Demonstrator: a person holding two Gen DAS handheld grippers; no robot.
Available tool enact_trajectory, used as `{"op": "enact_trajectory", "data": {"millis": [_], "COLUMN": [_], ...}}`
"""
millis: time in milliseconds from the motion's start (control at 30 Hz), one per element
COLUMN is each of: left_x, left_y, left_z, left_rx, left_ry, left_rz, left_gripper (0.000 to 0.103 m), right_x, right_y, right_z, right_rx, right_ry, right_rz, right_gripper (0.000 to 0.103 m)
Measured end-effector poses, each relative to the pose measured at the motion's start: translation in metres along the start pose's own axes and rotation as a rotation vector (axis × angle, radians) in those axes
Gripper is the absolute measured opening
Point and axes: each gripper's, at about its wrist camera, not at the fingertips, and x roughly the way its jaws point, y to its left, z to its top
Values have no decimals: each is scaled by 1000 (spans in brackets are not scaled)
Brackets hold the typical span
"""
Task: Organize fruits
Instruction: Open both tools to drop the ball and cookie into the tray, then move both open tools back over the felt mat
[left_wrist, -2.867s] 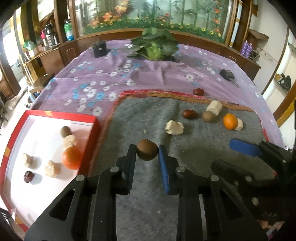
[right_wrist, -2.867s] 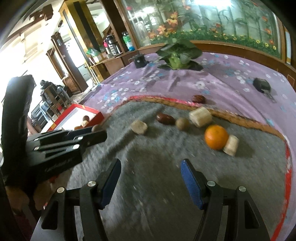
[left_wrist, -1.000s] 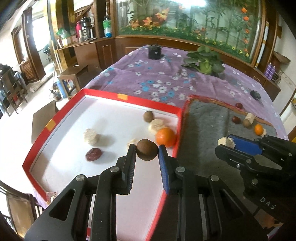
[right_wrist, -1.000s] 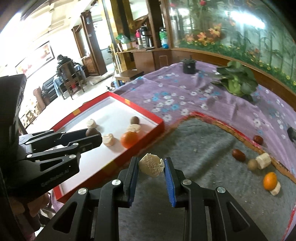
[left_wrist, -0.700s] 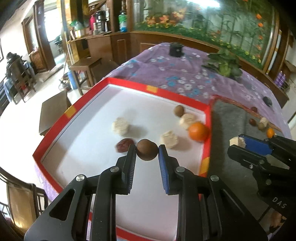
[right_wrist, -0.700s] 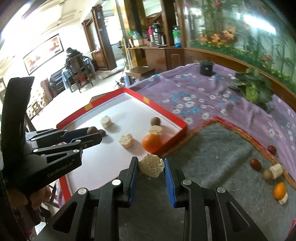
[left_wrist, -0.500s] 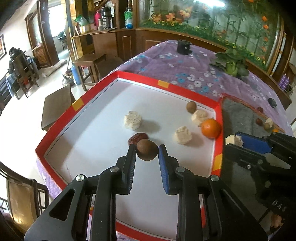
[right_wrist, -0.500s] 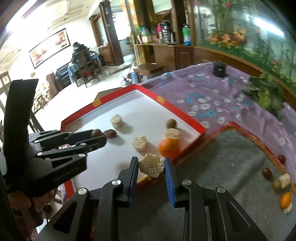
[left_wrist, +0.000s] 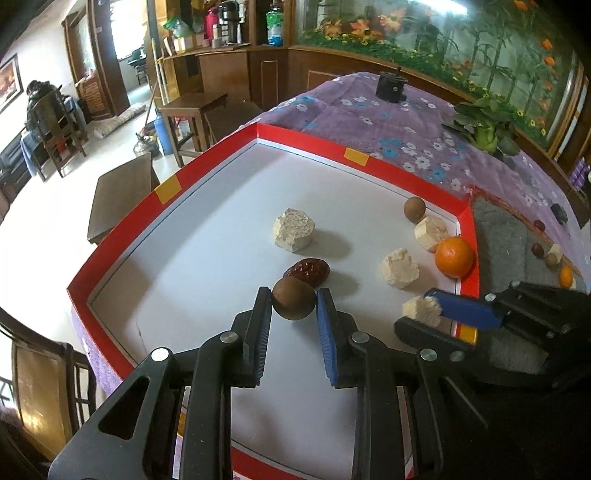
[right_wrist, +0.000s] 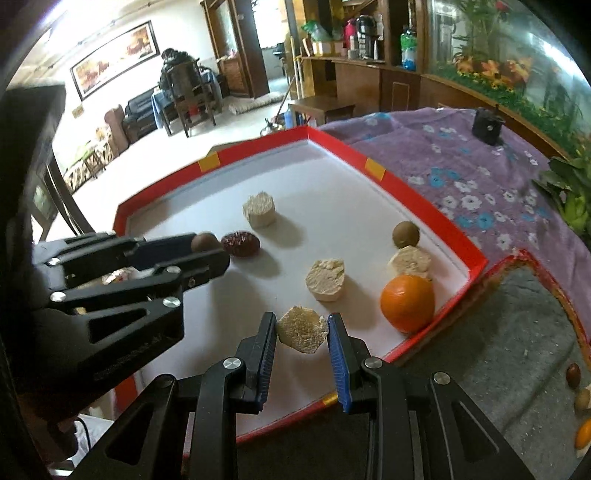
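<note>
So my left tongs (left_wrist: 293, 304) pinch a round brown fruit (left_wrist: 293, 303), right tongs (right_wrist: 302, 329) pinch a crumbly beige chunk (right_wrist: 302, 329), both over the red-rimmed white tray (left_wrist: 207, 258) on the purple floral table (left_wrist: 388, 122).

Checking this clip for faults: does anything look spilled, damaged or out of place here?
Nothing stands out. The left gripper holds a brown round fruit, the right gripper a pale chunk, both over the red-rimmed tray; the orange and other pieces lie inside, intact.
</note>
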Motion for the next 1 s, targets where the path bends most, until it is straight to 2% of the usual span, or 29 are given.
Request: {"op": "enact_trajectory", "data": {"millis": [67,200,267,433,567,1000], "left_x": [2,6,4,-10,-18,-32], "left_y": [3,5,4,-4,-19,-115], "left_z": [1,1,2,5,8,13], "left_rx": [-22,-33,-35,-32,-7,131], "left_ry": [10,30,29,-17,-34,-57], "left_rz": [-2,1,5,5,-8,-115], "left_gripper": [24,27,43,64,65,65], "right_x": [-1,-10,-17,-44,-70,-123], "right_y": [0,-1,-2,-8,-21,-95], "right_z": [-1,-3,-4,-10,-18,-79], "right_rx": [0,5,16,33,61,221], "right_ry": [-9,-27,-45,-103,-158,-169], "right_rz": [-1,7,12,-19,-52,-193], "right_gripper": [27,35,35,36,48,49]}}
